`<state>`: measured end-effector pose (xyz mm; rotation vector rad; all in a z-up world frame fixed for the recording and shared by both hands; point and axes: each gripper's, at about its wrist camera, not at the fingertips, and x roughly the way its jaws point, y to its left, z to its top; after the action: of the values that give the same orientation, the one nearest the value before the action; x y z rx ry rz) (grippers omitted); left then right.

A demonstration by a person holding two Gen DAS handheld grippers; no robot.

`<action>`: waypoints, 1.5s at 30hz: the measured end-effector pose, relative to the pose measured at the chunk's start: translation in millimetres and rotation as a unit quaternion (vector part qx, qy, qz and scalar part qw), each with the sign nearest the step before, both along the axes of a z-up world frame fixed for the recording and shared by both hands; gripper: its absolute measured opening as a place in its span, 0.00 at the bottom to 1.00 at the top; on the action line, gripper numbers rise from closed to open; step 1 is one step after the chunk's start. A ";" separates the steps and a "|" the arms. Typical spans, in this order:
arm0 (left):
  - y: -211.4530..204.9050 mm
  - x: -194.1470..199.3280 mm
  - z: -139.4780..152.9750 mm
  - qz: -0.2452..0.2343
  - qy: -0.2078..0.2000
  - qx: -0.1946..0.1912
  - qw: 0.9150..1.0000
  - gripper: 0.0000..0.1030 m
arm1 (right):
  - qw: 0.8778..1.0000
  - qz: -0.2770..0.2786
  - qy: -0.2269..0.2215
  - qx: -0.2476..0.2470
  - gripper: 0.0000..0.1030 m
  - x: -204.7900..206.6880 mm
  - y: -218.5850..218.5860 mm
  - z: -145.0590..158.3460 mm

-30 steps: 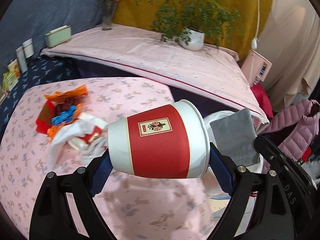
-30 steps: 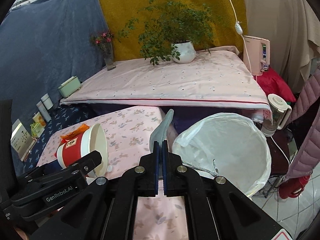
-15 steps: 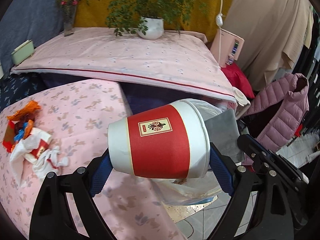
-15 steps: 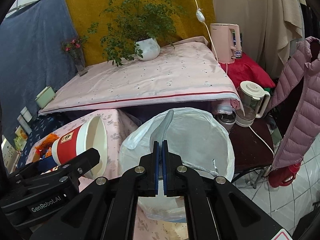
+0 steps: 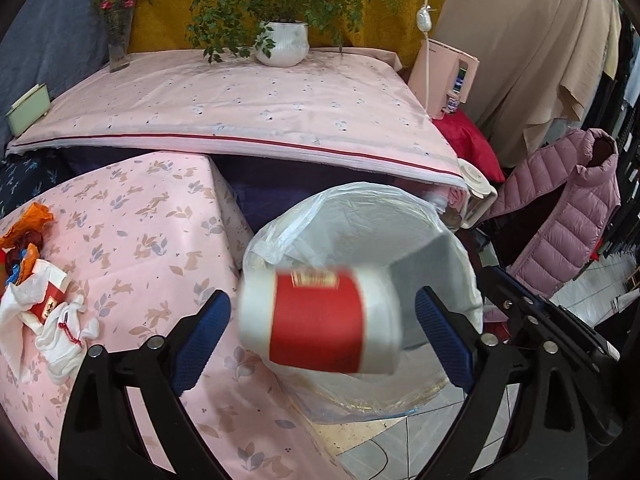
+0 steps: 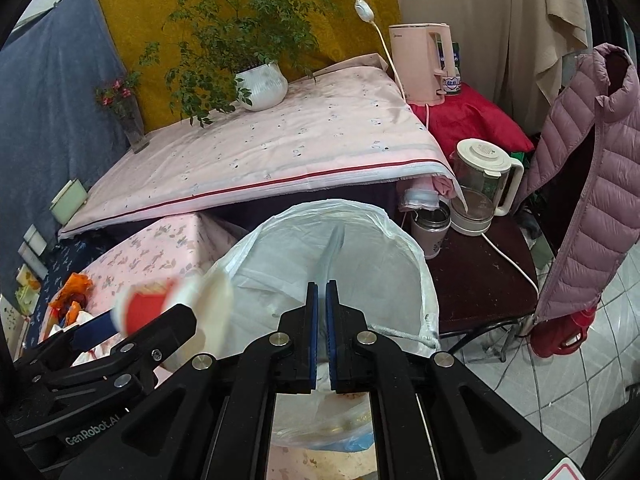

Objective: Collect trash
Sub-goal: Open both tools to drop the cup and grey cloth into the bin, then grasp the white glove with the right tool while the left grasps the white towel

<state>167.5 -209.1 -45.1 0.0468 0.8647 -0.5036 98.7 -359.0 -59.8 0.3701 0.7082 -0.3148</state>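
Observation:
A red and white paper cup (image 5: 320, 320) is blurred in mid-air between the spread jaws of my open left gripper (image 5: 322, 332), over the rim of the bin lined with a white plastic bag (image 5: 360, 216). The cup also shows in the right wrist view (image 6: 176, 304). My right gripper (image 6: 320, 332) is shut on a thin grey sheet (image 6: 334, 248), held above the bin bag (image 6: 400, 248). The same sheet shows in the left wrist view (image 5: 424, 264). More trash (image 5: 36, 280), orange wrappers, white tissue and a small red carton, lies on the pink table (image 5: 152, 216) at left.
A higher table with a pink cloth (image 5: 240, 100) stands behind, with a potted plant (image 5: 280, 40) and flower vase (image 5: 116, 40). Right of the bin are a dark side table (image 6: 480, 272) with a blender jug (image 6: 480, 184), a kettle (image 6: 420, 64) and a pink jacket (image 6: 592, 200).
My left gripper has opened and let the cup go; the cup now drops, blurred, over the bin. Both grippers have moved right from the table to above the bin.

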 end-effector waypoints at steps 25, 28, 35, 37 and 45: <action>105.7 8.9 -1.1 0.126 -0.006 0.009 0.992 0.88 | 0.999 0.049 -0.011 -0.019 0.45 0.6 67.6 19.1; 128.9 10.7 -2.8 0.149 -0.001 0.009 0.989 0.88 | 0.998 0.062 -0.011 -0.020 0.46 3.3 83.6 19.9; 179.4 10.0 -4.1 0.194 0.006 0.008 0.981 0.88 | 0.996 0.090 -0.010 -0.021 0.51 9.9 119.4 22.2; 193.2 8.8 -4.6 0.202 0.005 0.007 0.979 0.88 | 0.995 0.097 -0.010 -0.022 0.53 10.8 130.5 22.8; 252.0 8.4 -15.5 0.240 0.012 0.011 0.971 0.88 | 0.990 0.140 -0.002 -0.024 0.54 16.8 178.4 19.7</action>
<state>175.9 42.9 -60.7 -0.1477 0.8696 -0.0398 115.5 -180.5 -40.1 0.2218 0.7378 -0.0660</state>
